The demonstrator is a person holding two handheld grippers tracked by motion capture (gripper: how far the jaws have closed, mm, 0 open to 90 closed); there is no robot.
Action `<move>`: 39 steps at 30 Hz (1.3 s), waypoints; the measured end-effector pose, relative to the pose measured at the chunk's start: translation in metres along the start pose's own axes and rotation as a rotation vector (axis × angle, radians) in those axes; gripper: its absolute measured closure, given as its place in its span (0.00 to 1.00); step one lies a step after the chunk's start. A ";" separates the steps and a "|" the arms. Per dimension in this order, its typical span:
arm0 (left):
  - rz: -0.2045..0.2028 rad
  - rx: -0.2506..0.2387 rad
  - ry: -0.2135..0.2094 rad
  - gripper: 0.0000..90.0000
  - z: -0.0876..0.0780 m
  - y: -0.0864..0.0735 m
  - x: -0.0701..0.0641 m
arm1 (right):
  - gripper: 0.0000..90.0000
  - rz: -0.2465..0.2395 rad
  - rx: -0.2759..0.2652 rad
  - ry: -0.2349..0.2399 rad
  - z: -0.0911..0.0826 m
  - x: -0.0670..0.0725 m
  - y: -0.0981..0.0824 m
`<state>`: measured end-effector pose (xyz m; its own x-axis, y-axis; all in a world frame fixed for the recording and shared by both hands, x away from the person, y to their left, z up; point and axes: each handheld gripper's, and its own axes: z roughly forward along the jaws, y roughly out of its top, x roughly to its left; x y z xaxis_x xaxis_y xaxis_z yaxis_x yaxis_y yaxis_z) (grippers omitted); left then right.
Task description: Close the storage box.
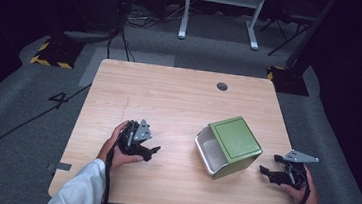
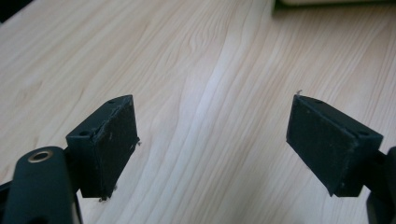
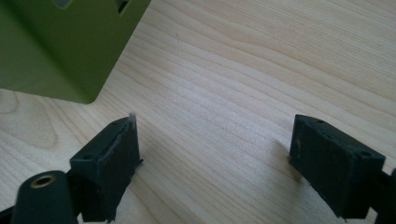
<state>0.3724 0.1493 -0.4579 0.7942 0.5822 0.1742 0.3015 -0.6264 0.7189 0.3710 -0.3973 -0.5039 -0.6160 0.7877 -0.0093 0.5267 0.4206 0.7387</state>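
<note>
Lying on its side on the wooden counter (image 1: 179, 102), the green box (image 1: 235, 139) shows its white inside toward the person's left, with its opening facing the left tongs (image 1: 153, 152). The box sits right of the counter's middle, between the two hands and touching neither.

The left tongs rest low over the counter, well apart from the box, jaws pointing toward it. In the left gripper view the left tongs (image 2: 212, 144) stand wide open with bare wood between the pads; a strip of the box's edge shows at the top of that view.

The right tongs (image 1: 266, 170) sit near the counter's right edge, just beside the box's green wall, not touching. In the right gripper view the right tongs (image 3: 215, 163) are also spread wide and hold nothing; the box (image 3: 60, 46) stands at upper left.
</note>
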 end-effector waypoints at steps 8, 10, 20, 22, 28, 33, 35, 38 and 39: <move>-0.036 0.085 0.063 0.19 -0.009 -0.036 0.013 | 0.18 0.001 0.000 0.001 0.000 0.000 0.000; -0.061 0.091 0.075 0.19 -0.013 -0.048 0.015 | 0.18 0.001 0.000 0.001 0.000 0.000 0.000; -0.165 0.109 0.054 0.19 -0.020 -0.072 0.017 | 0.18 0.000 0.000 0.000 -0.001 0.000 0.000; -0.190 0.122 0.048 0.18 -0.019 -0.076 0.016 | 0.18 -0.001 0.000 0.000 -0.001 0.000 0.000; -0.282 0.073 0.016 0.18 -0.018 -0.086 0.019 | 0.18 0.000 0.000 0.000 -0.001 0.000 0.000; -0.287 0.071 0.022 0.18 -0.019 -0.087 0.019 | 0.18 -0.001 0.000 0.000 -0.001 0.000 0.000; -0.290 0.072 0.026 0.18 -0.018 -0.086 0.018 | 0.18 -0.001 0.001 -0.001 -0.001 0.000 0.000; -0.290 0.071 0.027 0.18 -0.018 -0.086 0.019 | 0.18 -0.001 0.001 -0.001 -0.001 0.000 0.000; -0.289 0.071 0.027 0.18 -0.018 -0.086 0.019 | 0.18 -0.001 0.000 -0.002 -0.001 0.000 0.000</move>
<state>0.3518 0.2233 -0.5045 0.6557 0.7549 -0.0125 0.5503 -0.4665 0.6925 0.3702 -0.3976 -0.5039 -0.6152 0.7883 -0.0111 0.5266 0.4213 0.7384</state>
